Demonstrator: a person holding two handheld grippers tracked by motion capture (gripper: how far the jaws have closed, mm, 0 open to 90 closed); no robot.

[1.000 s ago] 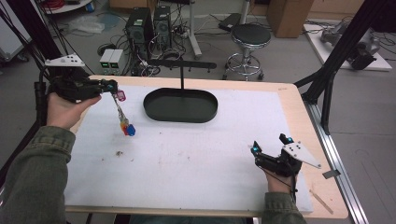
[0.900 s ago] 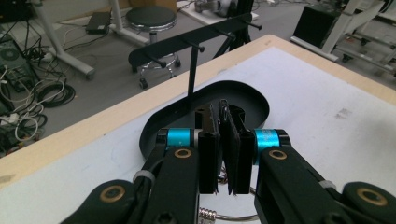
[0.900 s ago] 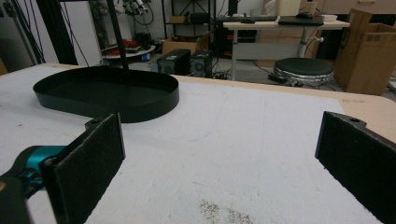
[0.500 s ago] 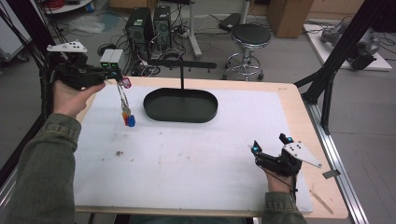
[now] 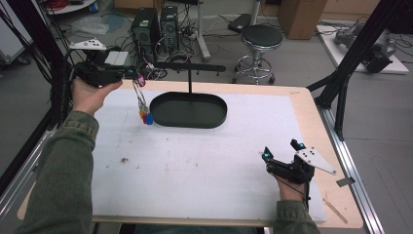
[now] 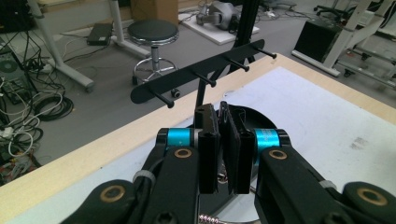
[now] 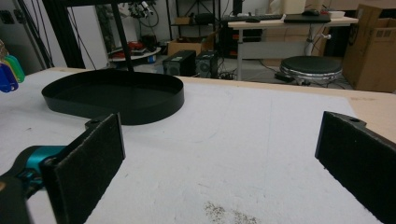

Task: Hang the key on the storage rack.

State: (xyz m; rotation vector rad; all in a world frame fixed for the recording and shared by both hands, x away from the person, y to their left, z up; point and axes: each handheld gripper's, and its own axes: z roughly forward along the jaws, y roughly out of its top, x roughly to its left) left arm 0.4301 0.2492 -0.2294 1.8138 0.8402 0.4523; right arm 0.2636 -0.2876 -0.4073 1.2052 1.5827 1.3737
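- Left gripper (image 5: 130, 73) — upper left of the high view, held in the person's left hand (image 5: 90, 95) above the table's far left corner. Jaws clenched on the top of a key bunch (image 5: 144, 105); in the left gripper view the two black pads stand almost together with a thin piece pinched between them.
- Key bunch — hangs free below the jaws, left of centre in the upper half of the high view: a chain with red, yellow and blue tags at its lower end, just left of the tray and clear of the table (image 5: 204, 161). The blue and green tags also show at the far left edge of the right gripper view.
- Hook rack (image 6: 201, 70) — black bar with pegs on a post, centre of the left gripper view, ahead of the jaws. The post rises from the oval black tray (image 5: 189, 109).
- Right gripper (image 5: 282, 150) — lower right of the high view, resting low over the table, jaws spread wide with nothing between them.
- Risks, as a judgement: the bunch swings on its chain, so the ring may miss a peg or knock the bar; the pinch is on a thin piece, so a jolt could let it slip and drop.
- Writing: no brand, label or lettering can be read on the tags, rack or grippers.
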